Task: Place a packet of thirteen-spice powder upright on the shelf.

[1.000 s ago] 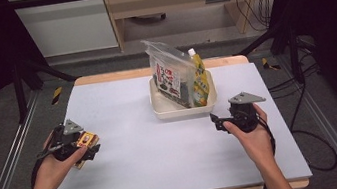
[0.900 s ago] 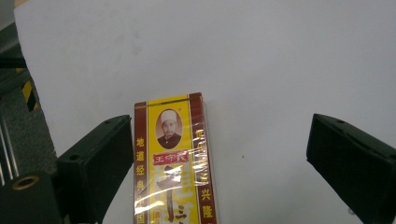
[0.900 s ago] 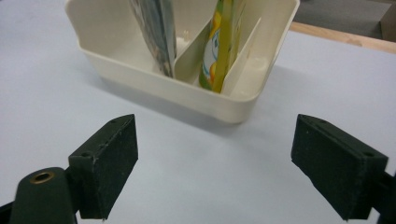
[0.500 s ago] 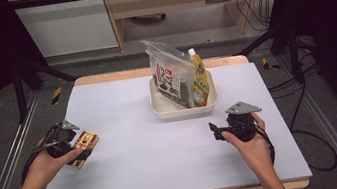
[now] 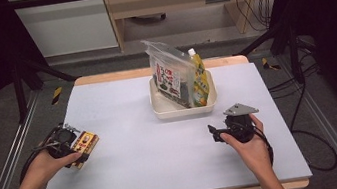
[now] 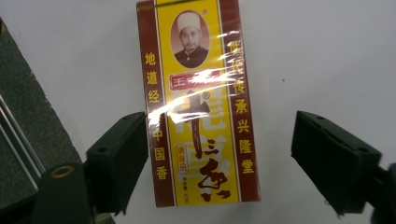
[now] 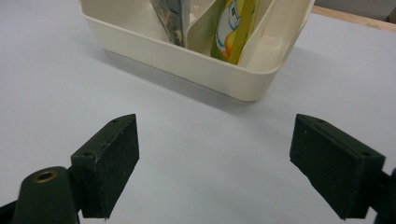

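Box [image 6: 198, 102] lies flat between the left gripper [image 6: 217, 154]'s closing fingers [image 6: 119, 154], touching one, not yet grasped.

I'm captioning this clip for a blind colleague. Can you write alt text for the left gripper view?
A red and yellow box printed with Chinese characters and a portrait lies flat on the pale table between the black jaws of the left gripper. The jaws have just been closing; the left one is at the box's edge, the right one stands apart.

red-yellow box [image 6: 198, 105] flat (table's left)
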`<state>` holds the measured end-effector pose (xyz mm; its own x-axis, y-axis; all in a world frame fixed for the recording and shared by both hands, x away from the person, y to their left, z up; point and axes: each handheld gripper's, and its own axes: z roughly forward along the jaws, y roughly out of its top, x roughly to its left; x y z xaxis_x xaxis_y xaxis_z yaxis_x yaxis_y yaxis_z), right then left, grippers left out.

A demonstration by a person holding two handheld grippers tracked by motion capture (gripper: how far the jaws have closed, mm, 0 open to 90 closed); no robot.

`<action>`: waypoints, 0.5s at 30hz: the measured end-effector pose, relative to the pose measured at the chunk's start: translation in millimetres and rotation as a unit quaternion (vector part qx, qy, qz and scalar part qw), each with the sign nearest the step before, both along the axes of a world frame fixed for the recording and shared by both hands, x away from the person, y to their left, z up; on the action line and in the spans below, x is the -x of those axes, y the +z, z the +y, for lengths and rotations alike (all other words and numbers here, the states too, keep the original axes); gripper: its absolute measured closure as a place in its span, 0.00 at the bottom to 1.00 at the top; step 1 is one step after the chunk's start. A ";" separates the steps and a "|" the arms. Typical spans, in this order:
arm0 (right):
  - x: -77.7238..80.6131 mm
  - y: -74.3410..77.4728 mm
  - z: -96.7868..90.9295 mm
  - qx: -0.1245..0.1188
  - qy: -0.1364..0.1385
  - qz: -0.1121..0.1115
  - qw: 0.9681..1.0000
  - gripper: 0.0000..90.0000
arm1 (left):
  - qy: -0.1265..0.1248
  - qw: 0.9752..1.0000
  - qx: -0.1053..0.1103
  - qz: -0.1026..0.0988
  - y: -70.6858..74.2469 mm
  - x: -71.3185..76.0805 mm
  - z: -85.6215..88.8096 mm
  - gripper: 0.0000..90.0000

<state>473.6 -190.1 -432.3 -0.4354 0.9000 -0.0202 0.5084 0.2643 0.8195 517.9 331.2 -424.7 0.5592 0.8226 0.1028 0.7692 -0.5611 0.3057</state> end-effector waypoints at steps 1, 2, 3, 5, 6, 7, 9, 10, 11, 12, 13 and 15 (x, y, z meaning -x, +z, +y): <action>0.0 -0.5 0.3 0.001 0.001 0.001 1.000 0.18 | 0.004 1.000 0.000 0.006 -1.1 -1.3 0.3 0.23; 0.0 -1.0 0.9 0.001 0.001 0.001 1.000 0.18 | 0.006 1.000 -0.004 0.006 -1.8 -2.2 0.7 0.23; 0.0 -1.2 1.2 0.001 0.002 0.004 1.000 0.18 | 0.007 1.000 -0.008 0.007 -2.5 -3.2 1.0 0.25; -0.3 -1.8 2.1 0.001 0.003 0.005 1.000 0.18 | 0.009 1.000 -0.011 0.014 -4.3 -5.1 1.9 0.27; -0.6 -2.2 2.3 0.002 0.004 0.006 1.000 0.18 | 0.011 1.000 -0.009 0.018 -5.6 -6.1 2.5 0.27; -1.0 -2.5 2.3 0.004 0.006 0.005 1.000 0.18 | 0.012 1.000 -0.009 0.020 -6.8 -7.1 3.3 0.27; -0.9 -3.0 3.0 0.003 0.007 0.007 1.000 0.18 | 0.013 0.999 -0.012 0.027 -9.7 -9.1 4.2 0.27; -0.9 -3.2 3.1 0.003 0.009 0.008 1.000 0.18 | 0.012 0.999 -0.013 0.030 -11.3 -10.0 4.4 0.28; -1.0 -3.4 3.1 0.005 0.010 0.007 1.000 0.18 | 0.011 0.999 -0.013 0.033 -12.7 -10.8 4.4 0.28; -0.7 -3.3 3.5 0.003 0.008 0.009 1.000 0.18 | 0.011 0.999 -0.014 0.034 -14.0 -11.4 4.1 0.30; -0.6 -3.4 3.8 0.002 0.007 0.010 1.000 0.18 | 0.010 0.999 -0.016 0.036 -15.2 -11.9 3.8 0.30; -0.9 -3.6 4.1 0.003 0.009 0.009 1.000 0.18 | 0.009 0.999 -0.017 0.039 -16.3 -13.4 3.9 0.31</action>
<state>474.5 -186.0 -435.8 -0.4527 0.8915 -0.0177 0.5179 0.2790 0.8087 531.3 335.2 -441.0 0.5520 0.8292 0.0880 0.8000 -0.5564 0.2245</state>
